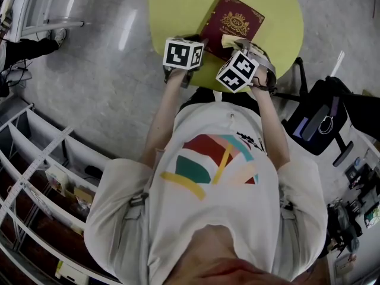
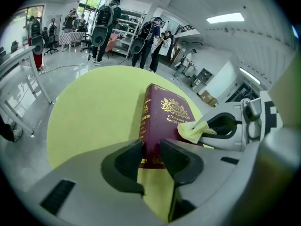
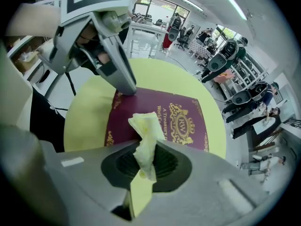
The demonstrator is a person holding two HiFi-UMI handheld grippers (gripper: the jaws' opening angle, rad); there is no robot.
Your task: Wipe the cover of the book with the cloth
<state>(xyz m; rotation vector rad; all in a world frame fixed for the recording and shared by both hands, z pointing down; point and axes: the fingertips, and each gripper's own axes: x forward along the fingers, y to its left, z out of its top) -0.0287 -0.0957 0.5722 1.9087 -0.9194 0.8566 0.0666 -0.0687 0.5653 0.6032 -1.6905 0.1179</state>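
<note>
Maroon book (image 1: 233,24) flat on the yellow table (image 1: 178,5), left gripper (image 2: 151,152) clamped on the book's near corner. Right gripper (image 3: 143,161) pinches the cloth (image 3: 146,126) over the book's cover. Right gripper view reads "RW" in the gold crest; left gripper view catches "A Treasury", "World".
</note>
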